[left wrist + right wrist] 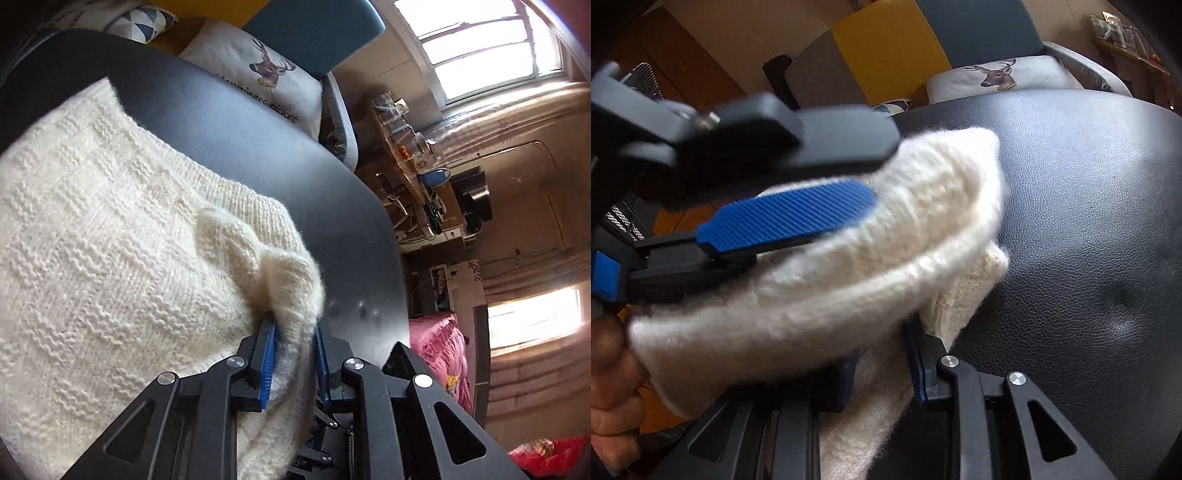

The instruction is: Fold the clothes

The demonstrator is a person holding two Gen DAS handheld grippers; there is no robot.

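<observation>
A cream knit sweater (110,221) lies on a black leather surface (258,129). My left gripper (293,332) is shut on a bunched fold at the sweater's near edge, with fabric squeezed between its blue pads (267,354). In the right wrist view, my right gripper (882,369) is shut on the sweater (923,221) at another part of its edge, and the knit hangs down between the fingers. The left gripper (875,173) shows at upper left, blurred, with its blue pad (786,214) against the lifted fabric. A hand (609,387) is at the lower left.
The black leather surface (1089,221) stretches bare to the right. Behind it is a sofa with a deer-print cushion (997,75) and yellow and teal backrests (886,44). Beyond the surface's edge are a cluttered wooden shelf (413,155) and pink bedding (439,350).
</observation>
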